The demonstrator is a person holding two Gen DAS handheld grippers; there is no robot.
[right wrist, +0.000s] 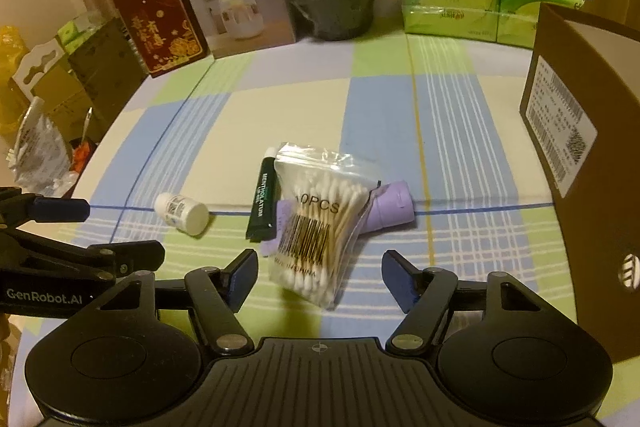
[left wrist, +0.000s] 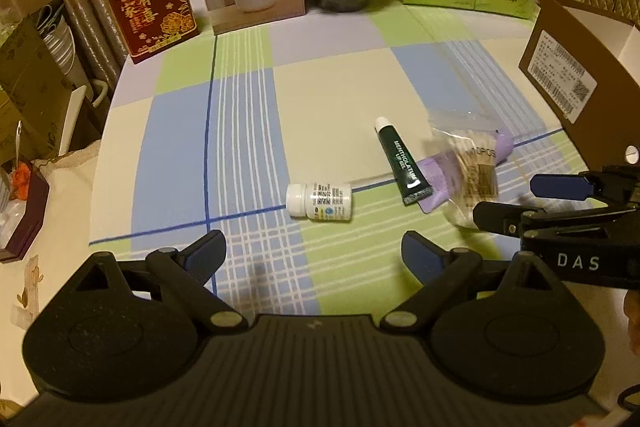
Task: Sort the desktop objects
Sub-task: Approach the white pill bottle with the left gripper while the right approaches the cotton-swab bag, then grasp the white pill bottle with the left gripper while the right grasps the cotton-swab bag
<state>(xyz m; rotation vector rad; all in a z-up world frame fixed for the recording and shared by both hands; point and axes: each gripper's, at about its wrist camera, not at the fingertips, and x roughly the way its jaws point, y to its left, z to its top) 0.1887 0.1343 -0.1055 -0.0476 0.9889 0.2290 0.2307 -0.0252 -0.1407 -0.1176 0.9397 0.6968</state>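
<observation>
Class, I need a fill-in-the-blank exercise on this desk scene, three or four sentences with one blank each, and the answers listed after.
1. The white pill bottle lies on its ____ on the checked tablecloth.
2. The bag of cotton swabs rests partly on top of the ____ tube.
3. The dark green lip gel tube has a ____ cap.
4. Both the left claw and the right claw are ____ and hold nothing.

Missing words: side; purple; white; open

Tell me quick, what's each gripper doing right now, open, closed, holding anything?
Left gripper: open, holding nothing, just short of the white pill bottle.
Right gripper: open, holding nothing, fingers either side of the cotton swab bag.
</observation>
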